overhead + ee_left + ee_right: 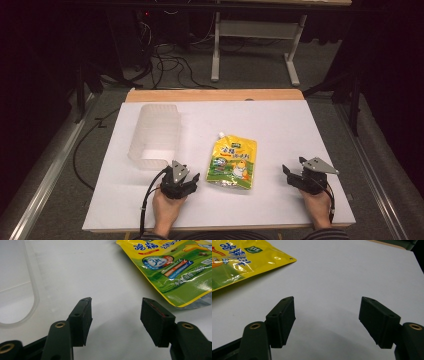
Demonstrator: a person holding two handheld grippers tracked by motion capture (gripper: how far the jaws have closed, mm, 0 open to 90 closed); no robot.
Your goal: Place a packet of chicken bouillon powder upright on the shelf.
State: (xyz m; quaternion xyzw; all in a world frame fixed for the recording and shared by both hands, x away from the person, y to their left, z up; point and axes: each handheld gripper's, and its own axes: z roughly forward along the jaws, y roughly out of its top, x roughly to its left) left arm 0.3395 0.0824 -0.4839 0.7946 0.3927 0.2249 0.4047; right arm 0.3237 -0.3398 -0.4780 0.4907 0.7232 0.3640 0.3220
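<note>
A yellow pouch (233, 163) lies flat mid-bench (280, 125). A clear plastic container (155, 135) sits toward the left edge. Both hand-held grippers, left (192, 181) and right (290, 172), flank the pouch, jaws apart.

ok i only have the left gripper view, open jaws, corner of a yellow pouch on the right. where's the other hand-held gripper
Observer: The right hand-held gripper rests on the table right of the yellow spouted pouch, apart from it.
Operator: open or shut
Observer: Open, jaws wide, nothing between them.
Operator: the clear thing on my left, what is it
Observer: A translucent plastic container lying on its side, its open end toward the left hand-held gripper.
</note>
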